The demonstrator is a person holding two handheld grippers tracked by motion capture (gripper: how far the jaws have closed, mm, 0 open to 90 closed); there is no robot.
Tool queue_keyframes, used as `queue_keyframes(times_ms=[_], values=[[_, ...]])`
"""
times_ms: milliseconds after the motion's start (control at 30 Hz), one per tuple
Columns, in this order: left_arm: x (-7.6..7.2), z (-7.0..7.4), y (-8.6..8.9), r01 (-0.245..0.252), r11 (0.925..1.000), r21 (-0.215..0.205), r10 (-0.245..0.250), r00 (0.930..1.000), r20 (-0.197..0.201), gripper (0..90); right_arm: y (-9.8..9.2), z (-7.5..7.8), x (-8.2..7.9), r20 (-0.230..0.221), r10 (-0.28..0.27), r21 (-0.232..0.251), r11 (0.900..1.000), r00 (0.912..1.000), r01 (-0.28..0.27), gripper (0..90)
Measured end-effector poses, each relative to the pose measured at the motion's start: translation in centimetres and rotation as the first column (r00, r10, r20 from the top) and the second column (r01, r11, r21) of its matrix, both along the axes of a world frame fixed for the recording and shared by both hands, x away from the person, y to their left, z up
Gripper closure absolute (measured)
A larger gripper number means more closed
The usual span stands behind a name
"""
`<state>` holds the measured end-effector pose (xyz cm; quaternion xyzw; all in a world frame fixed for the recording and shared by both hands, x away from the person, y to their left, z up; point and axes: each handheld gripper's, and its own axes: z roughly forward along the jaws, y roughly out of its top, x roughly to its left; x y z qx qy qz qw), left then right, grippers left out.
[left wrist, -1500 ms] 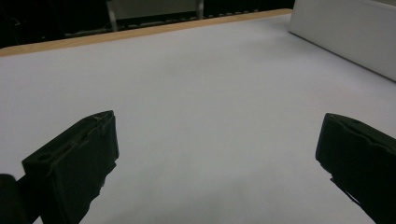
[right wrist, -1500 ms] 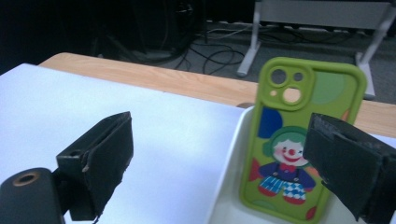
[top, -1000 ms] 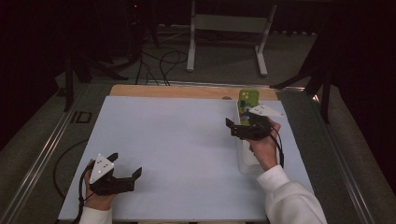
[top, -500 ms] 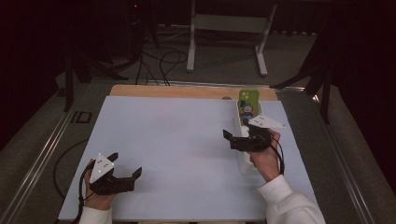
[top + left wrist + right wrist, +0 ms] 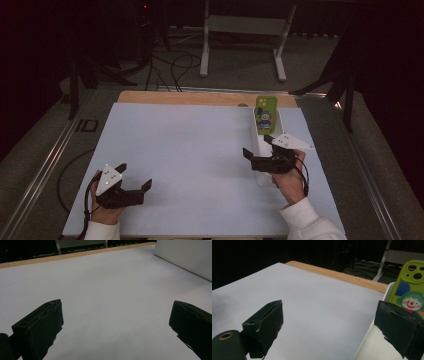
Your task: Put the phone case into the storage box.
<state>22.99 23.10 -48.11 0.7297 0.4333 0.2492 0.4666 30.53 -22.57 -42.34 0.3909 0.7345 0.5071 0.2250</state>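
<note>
While the left claw [image 5: 134, 186] is resting spread and empty at the near left of the worktop [image 5: 190, 150], the right claw [image 5: 258, 151] is hanging over the near end of the white tray [image 5: 255, 131], its jaws also spread and pinching nothing. Just beyond that claw, the green phone [image 5: 265, 115] is standing upright in the tray's far end, leaning against the far wall — its cartoon face turned toward the claw. In the right gripper view the phone [image 5: 410, 296] is showing past the right jaw, while the left jaw is sitting out over bare worktop, so the tray wall [image 5: 372, 332] is running between the two jaws.

This looks like the approach step, with the grasp not yet made. Next, the right claw probably needs to be moving forward and a little to its own right, so that both jaws are bracketing the phone's edges rather than the tray wall — then closing gently, since the tall phone could tip.
</note>
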Motion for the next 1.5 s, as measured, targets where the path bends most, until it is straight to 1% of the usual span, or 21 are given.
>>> queue_keyframes(times_ms=[33,67,100,233,267,300,467,500,533,600,700,733,800,833,900,1000,1067,1200,1267,1400,1500], values=[[0.0,0.0,0.0,0.000,1.0000,0.000,0.000,1.0000,0.001,0.0,-0.1,-0.2,-0.1,-0.005,0.008,-0.003,1.000,1.0000,-0.008,8.4],[0.0,0.0,0.0,0.001,1.0000,0.001,-0.001,1.0000,0.001,0.0,-0.3,-0.5,-0.6,0.003,0.011,-0.001,1.000,0.9999,-0.011,8.4],[0.0,0.0,0.0,0.002,1.0000,0.001,-0.002,1.0000,0.000,0.0,-0.3,-0.5,-0.6,0.003,0.011,-0.001,1.000,0.9999,-0.011,8.4],[0.0,0.0,0.0,0.006,1.0000,0.003,-0.006,1.0000,-0.002,0.0,-0.8,-1.1,-1.5,0.001,0.003,0.008,1.000,1.0000,-0.003,8.4],[0.0,0.0,0.0,0.008,1.0000,0.004,-0.008,1.0000,-0.002,0.0,-1.1,-1.5,-2.0,0.016,0.000,0.020,1.000,0.9999,-0.001,8.4],[0.0,0.0,0.0,0.010,0.9999,0.005,-0.010,1.0000,-0.002,0.0,-1.1,-1.5,-2.0,0.016,0.000,0.020,1.000,0.9999,-0.001,8.4],[0.1,0.0,0.0,0.017,0.9998,0.007,-0.017,0.9999,0.001,0.0,-1.7,-2.7,-3.4,0.028,-0.013,0.031,0.999,0.9995,0.012,8.4],[0.1,0.0,0.0,0.016,0.9999,0.007,-0.016,0.9999,0.003,0.0,-1.8,-2.9,-3.7,0.034,-0.023,0.031,0.999,0.9991,0.022,8.4],[0.1,0.0,0.1,0.016,0.9999,0.007,-0.016,0.9999,0.006,0.0,-1.9,-3.2,-4.0,0.048,-0.025,0.032,0.999,0.9985,0.023,8.4],[0.2,0.1,0.2,0.016,0.9998,0.006,-0.016,0.9998,0.009,0.0,-2.0,-3.6,-4.3,0.059,-0.025,0.025,0.999,0.9979,0.023,8.4],[0.3,0.0,0.3,0.019,0.9998,0.009,-0.019,0.9997,0.016,0.0,-2.3,-4.0,-4.9,0.073,-0.028,0.039,0.999,0.9970,0.025,8.4],[0.3,0.0,0.3,0.022,0.9997,0.007,-0.022,0.9996,0.018,0.0,-2.4,-4.1,-5.0,0.073,-0.029,0.048,0.999,0.9969,0.026,8.4],[0.3,-0.1,0.3,0.025,0.9997,0.009,-0.025,0.9995,0.019,0.0,-2.6,-4.3,-5.1,0.079,-0.043,0.047,0.998,0.9960,0.039,8.4],[0.3,-0.1,0.3,0.027,0.9996,0.009,-0.027,0.9994,0.021,0.0,-2.7,-4.6,-5.3,0.078,-0.044,0.055,0.998,0.9960,0.040,8.4],[0.3,-0.1,0.3,0.030,0.9995,0.009,-0.030,0.9993,0.022,0.0,-2.7,-4.6,-5.3,0.078,-0.044,0.055,0.998,0.9960,0.040,8.4],[0.2,-0.1,0.3,0.034,0.9994,0.007,-0.034,0.9986,0.039,0.0,-3.0,-4.9,-5.6,0.084,-0.037,0.068,0.997,0.9958,0.031,8.4],[0.3,-0.1,0.4,0.036,0.9993,0.009,-0.037,0.9985,0.040,0.0,-3.3,-5.0,-5.8,0.094,-0.041,0.077,0.996,0.9948,0.034,8.4],[0.2,-0.2,0.4,0.043,0.9990,0.009,-0.044,0.9983,0.039,0.0,-3.4,-5.0,-5.9,0.095,-0.041,0.089,0.996,0.9946,0.033,8.4],[0.1,-0.2,0.3,0.047,0.9988,0.012,-0.048,0.9977,0.047,0.0,-3.4,-5.0,-5.9,0.098,-0.037,0.091,0.995,0.9945,0.028,8.4],[0.0,-0.2,0.2,0.052,0.9986,0.012,-0.052,0.9972,0.054,0.0,-3.2,-4.9,-5.9,0.105,-0.035,0.067,0.997,0.9938,0.028,8.5],[0.0,-0.2,0.1,0.066,0.9977,0.013,-0.067,0.9960,0.060,0.0,-3.3,-4.9,-5.8,0.114,-0.033,0.072,0.997,0.9929,0.025,8.5]])
